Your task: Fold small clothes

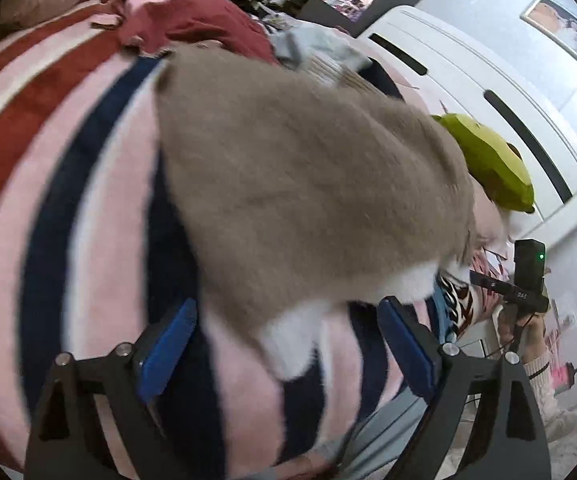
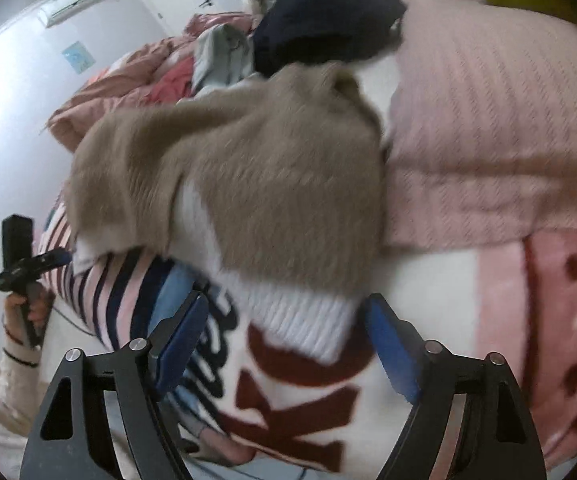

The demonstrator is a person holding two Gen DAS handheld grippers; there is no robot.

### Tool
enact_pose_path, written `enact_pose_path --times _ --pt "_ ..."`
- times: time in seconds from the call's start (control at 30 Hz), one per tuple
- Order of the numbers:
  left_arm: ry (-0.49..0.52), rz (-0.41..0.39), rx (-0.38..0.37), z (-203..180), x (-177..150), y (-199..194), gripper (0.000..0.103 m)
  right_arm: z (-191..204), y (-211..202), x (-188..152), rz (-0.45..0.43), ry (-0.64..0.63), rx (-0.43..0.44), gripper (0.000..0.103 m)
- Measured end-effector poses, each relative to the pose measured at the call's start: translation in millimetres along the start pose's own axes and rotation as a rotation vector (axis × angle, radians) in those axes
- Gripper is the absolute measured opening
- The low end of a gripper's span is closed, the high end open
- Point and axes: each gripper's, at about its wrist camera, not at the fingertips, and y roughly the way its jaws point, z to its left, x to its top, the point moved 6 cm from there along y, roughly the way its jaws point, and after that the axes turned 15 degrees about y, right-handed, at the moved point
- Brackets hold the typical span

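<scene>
Lying just ahead of both tools, the tan sweater [image 1: 308, 184] rests on the striped blanket [image 1: 68, 200]; left tool [image 1: 288, 340] and right tool [image 2: 284, 336] gape apart, empty. Pinching blanket with the white cuff [image 2: 308, 320] would drag everything.

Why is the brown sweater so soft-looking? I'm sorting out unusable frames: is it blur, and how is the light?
Left wrist view: brown sweater smeared by motion blur, gripper fingers sharp, fisheye bends the striped blanket. Right wrist view: same smear on the sweater, left wall washed out bright.
</scene>
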Motion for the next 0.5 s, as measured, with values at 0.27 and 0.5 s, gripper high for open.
enact_pose_path --times 0.27,0.5 --pt "0.124 -0.003 0.144 -38 14 -9 0.007 20 -16 -3 -0.097 -0.117 -0.105 0.008" --pt "0.188 -0.183 0.136 -48 88 -74 0.006 55 -69 41 -0.270 -0.155 0.048 0.006"
